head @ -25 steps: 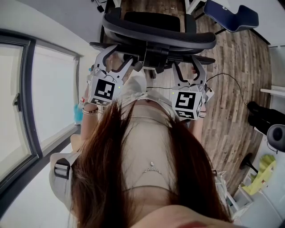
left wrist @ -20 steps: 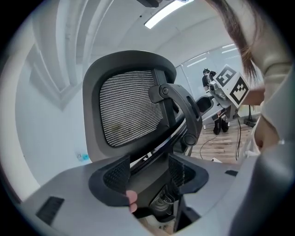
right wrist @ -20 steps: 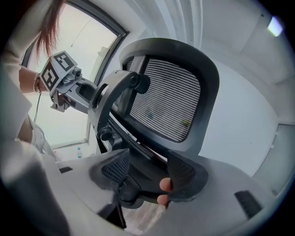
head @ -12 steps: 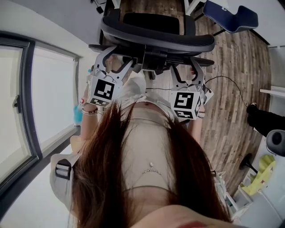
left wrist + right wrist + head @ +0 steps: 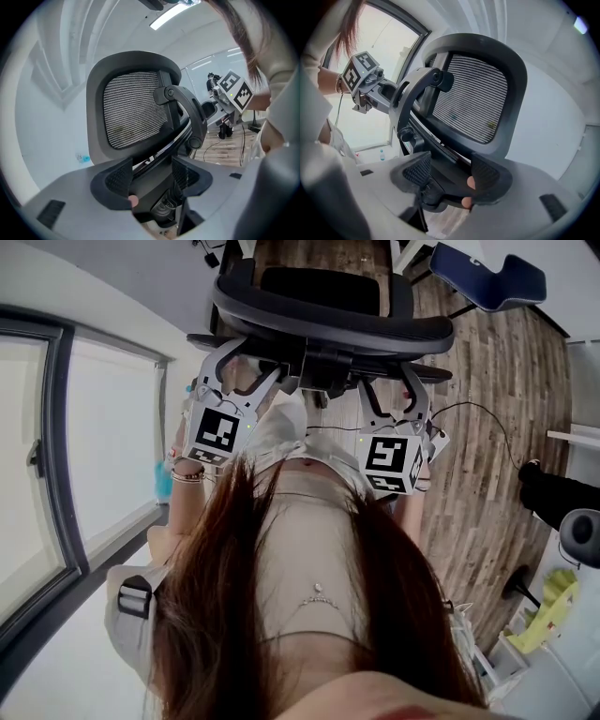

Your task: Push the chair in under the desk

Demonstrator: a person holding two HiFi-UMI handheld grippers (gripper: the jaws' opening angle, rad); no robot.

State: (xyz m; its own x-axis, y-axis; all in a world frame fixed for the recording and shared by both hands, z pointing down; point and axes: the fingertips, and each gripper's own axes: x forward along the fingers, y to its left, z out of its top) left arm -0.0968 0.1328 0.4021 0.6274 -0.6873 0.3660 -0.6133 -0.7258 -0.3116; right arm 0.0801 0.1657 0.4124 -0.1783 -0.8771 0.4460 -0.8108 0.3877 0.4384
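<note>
Black mesh chair (image 5: 328, 320) stands at 12 o'clock; frame judged stiff (mesh would yield, so avoid it). Left gripper (image 5: 244, 362) and right gripper (image 5: 389, 381), jaws just opening wide, straddle its back rail (image 5: 319, 352) unclamped. Push there.

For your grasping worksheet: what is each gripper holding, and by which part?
Nothing. The left gripper and right gripper have just been opening their jaws; the chair's back frame lies between each pair, unclamped.
</note>
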